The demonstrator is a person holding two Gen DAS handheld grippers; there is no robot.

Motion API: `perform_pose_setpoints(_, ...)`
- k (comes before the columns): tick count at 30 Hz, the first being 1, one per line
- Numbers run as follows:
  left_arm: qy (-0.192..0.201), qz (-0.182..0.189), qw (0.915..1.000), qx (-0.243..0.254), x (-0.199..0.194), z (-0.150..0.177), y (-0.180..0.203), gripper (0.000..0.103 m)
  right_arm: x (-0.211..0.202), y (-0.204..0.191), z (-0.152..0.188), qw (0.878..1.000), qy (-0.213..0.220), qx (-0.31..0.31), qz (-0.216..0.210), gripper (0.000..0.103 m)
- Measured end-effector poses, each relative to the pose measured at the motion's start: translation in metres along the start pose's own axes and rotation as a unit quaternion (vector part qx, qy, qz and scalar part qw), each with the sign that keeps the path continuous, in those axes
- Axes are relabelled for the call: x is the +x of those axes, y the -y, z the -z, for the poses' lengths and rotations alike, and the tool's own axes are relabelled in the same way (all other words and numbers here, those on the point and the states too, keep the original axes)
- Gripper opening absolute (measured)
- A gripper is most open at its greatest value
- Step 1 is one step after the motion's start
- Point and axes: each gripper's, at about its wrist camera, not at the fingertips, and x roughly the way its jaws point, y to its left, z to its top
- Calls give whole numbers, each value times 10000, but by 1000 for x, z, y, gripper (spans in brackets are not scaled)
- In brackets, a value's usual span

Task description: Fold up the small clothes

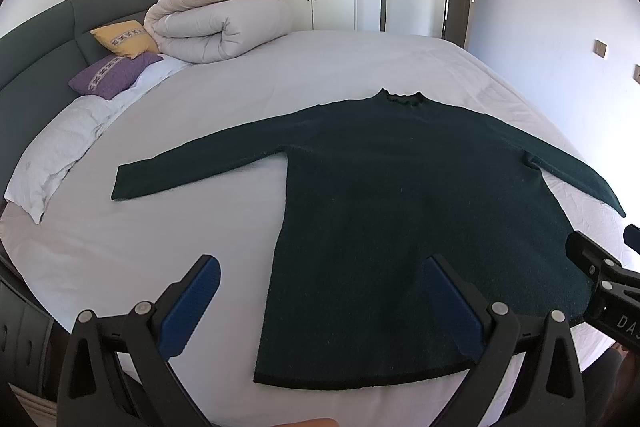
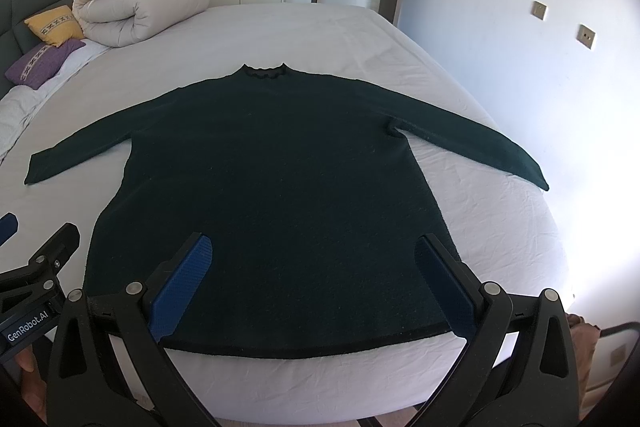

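Note:
A dark green long-sleeved sweater (image 1: 400, 195) lies flat on the white bed, collar far, hem near, both sleeves spread out; it also shows in the right wrist view (image 2: 272, 179). My left gripper (image 1: 320, 295) is open and empty, above the hem's left corner. My right gripper (image 2: 314, 275) is open and empty, above the hem's right half. Each gripper shows at the edge of the other's view: the right one (image 1: 600, 267), the left one (image 2: 36, 251).
A white sheet (image 1: 200, 247) covers the bed. A rolled duvet (image 1: 216, 27), a yellow cushion (image 1: 124, 39), a purple cushion (image 1: 112, 75) and a white pillow (image 1: 60, 147) lie by the green headboard at the left. Wardrobes and a door stand behind.

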Motion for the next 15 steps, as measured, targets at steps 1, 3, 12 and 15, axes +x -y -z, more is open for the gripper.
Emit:
perform_pose_setpoints(1, -5, 3, 10000, -2, 0, 0, -1, 103, 1, 0, 0, 10000, -2, 0, 3, 103)
perform_pose_setpoints(3, -11, 7, 10000, -4, 0, 1, -1, 103, 1, -1, 1, 10000, -4, -6, -1, 103)
perform_pose_setpoints(12, -25, 3, 10000, -11, 1, 2, 1, 103, 2, -3, 2, 10000, -11, -16, 2, 103)
perform_pose_setpoints(15, -35, 2, 10000, -11, 2, 1, 2, 103, 2, -2, 2, 10000, -13, -16, -2, 103)
